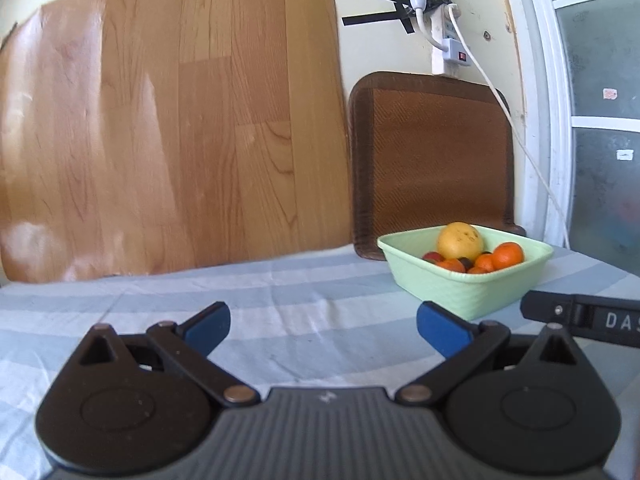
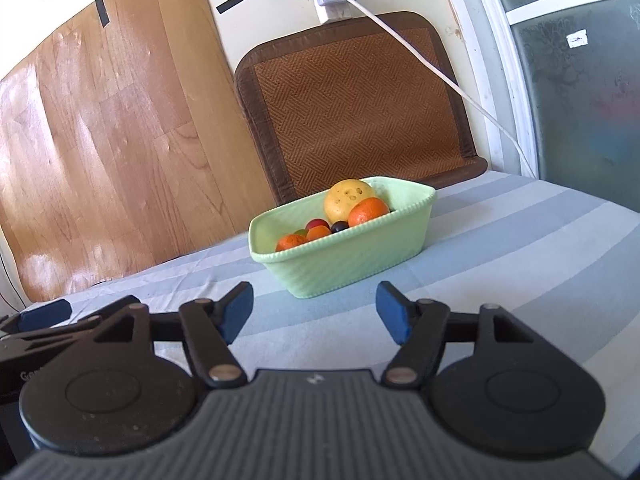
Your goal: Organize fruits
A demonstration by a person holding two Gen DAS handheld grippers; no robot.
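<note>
A pale green basket (image 1: 460, 292) stands on the striped cloth, ahead and to the right of my left gripper (image 1: 322, 330). It holds a large yellow fruit (image 1: 460, 240), several small oranges (image 1: 507, 255) and dark and red grapes (image 1: 434, 257). The left gripper is open and empty. In the right wrist view the basket (image 2: 344, 258) sits straight ahead of my right gripper (image 2: 316, 314), which is open and empty. The yellow fruit (image 2: 349, 199), an orange (image 2: 368, 211) and grapes (image 2: 318, 224) show inside it.
The blue and white striped cloth (image 1: 280, 304) covers the surface. A wood-pattern board (image 1: 168, 128) and a brown woven mat (image 1: 432, 160) lean on the back wall. A white cable (image 1: 520, 136) hangs from a power strip. The right gripper's side (image 1: 584, 318) shows at the right edge.
</note>
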